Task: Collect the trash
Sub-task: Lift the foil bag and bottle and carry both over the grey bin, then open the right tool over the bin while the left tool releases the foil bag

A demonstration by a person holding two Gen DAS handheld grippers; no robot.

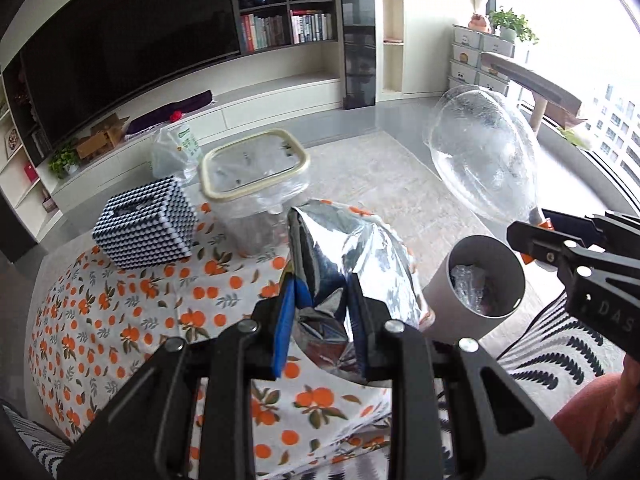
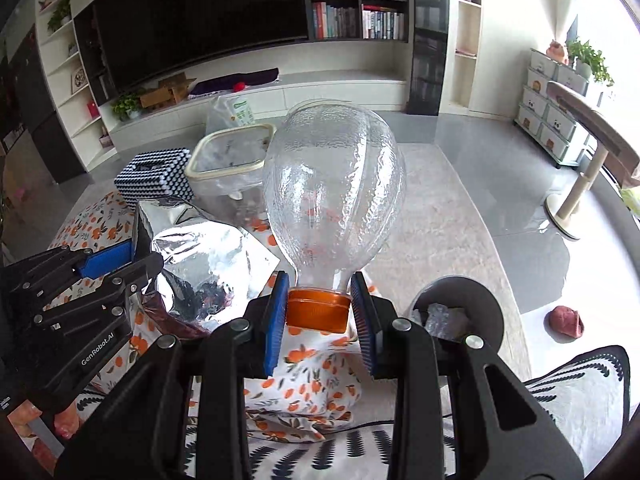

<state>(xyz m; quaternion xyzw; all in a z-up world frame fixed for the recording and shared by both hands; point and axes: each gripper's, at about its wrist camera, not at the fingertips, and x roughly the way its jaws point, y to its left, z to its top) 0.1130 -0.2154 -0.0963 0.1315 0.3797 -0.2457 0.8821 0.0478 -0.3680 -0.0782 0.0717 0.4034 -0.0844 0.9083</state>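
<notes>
- The left tool [image 1: 320, 312] is clamped on a crumpled foil bag [image 1: 352, 256]; the bag's lower end sits pinched between the blue pads [image 1: 286, 312], the rest fanning up and forward beyond the fingertips.
- The right tool [image 2: 320, 312] is clamped on the orange cap [image 2: 318, 308] of a clear bottle [image 2: 334, 192]; the bottle stands cap-down, its wide body rising away from the pads.
- Both things are held up in the air above the worktop [image 1: 132, 312], the bag to the left of the bottle.
- A grey bin [image 1: 486, 280] stands just beside the worktop's right edge, below and between the two tools, with crinkled clear plastic inside.
- The bag is silvery, mirror-bright and creased; its mouth gapes open in the right view.
- The bottle is bulbous, dimpled plastic with ribs running lengthwise, and looks empty.
- The worktop wears a white cloth printed with oranges and leaves.
- On it, further back, sit a black-and-white studded box [image 1: 146, 226] and a clear tub [image 1: 256, 188] with a cream-rimmed lid, close together.
- Both tools point forward and downward, side by side, the right one's fingertips reaching in from the right edge of the left view.
</notes>
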